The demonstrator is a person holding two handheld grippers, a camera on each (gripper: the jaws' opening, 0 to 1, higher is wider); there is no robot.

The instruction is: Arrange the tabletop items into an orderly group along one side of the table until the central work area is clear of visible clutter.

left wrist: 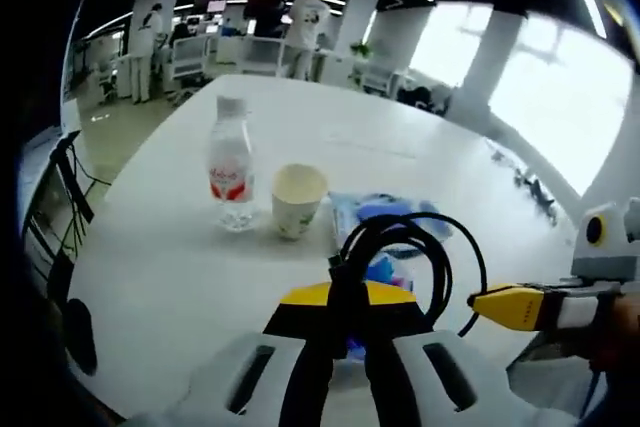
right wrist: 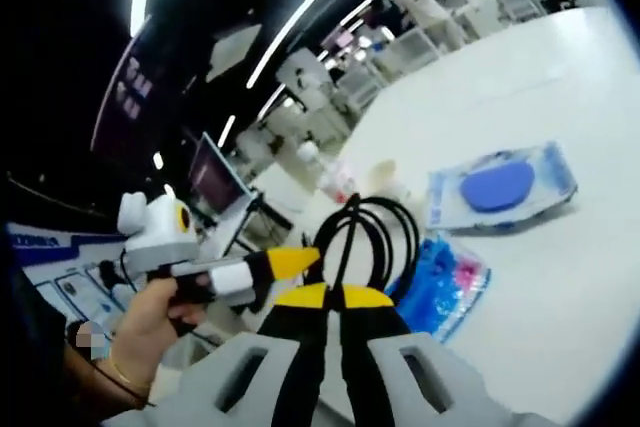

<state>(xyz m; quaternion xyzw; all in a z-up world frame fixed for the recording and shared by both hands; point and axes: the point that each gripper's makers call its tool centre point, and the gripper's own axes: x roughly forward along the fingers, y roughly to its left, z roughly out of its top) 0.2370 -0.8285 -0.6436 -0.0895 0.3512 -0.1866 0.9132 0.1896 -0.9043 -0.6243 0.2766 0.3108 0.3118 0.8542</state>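
Black cable [left wrist: 410, 247], coiled in a loop, is lifted above the white table [left wrist: 160, 277], over its near part.

Left gripper [left wrist: 345, 292]: in the left gripper view its jaws stand narrow, pressed together on the base of the coil, and the loop rises straight up from between the yellow tips. Right gripper [right wrist: 335, 292]: in the right gripper view its jaws are likewise closed tight on the black cable [right wrist: 375, 237], with the loop standing above them.

Each gripper enters the other's view. The right gripper [left wrist: 505, 305] comes in from the right, its yellow tip just beside the coil's outer strand. The left gripper [right wrist: 295, 262] comes in from the left, held in a hand [right wrist: 150, 322], its tip next to the loop.

On the table beyond the coil lies a blue packet [right wrist: 440, 282] with pink print, partly behind the cable. Further toward the middle lies a clear blister pack [right wrist: 500, 187] with a blue disc inside.

A paper cup [left wrist: 298, 199] stands upright beside the packets, and a water bottle [left wrist: 230, 172] with a red label stands upright just beside the cup, on the side nearer the table's edge.

The far half of the table is bare white. Beyond the far edge people [left wrist: 305, 32] stand among desks.
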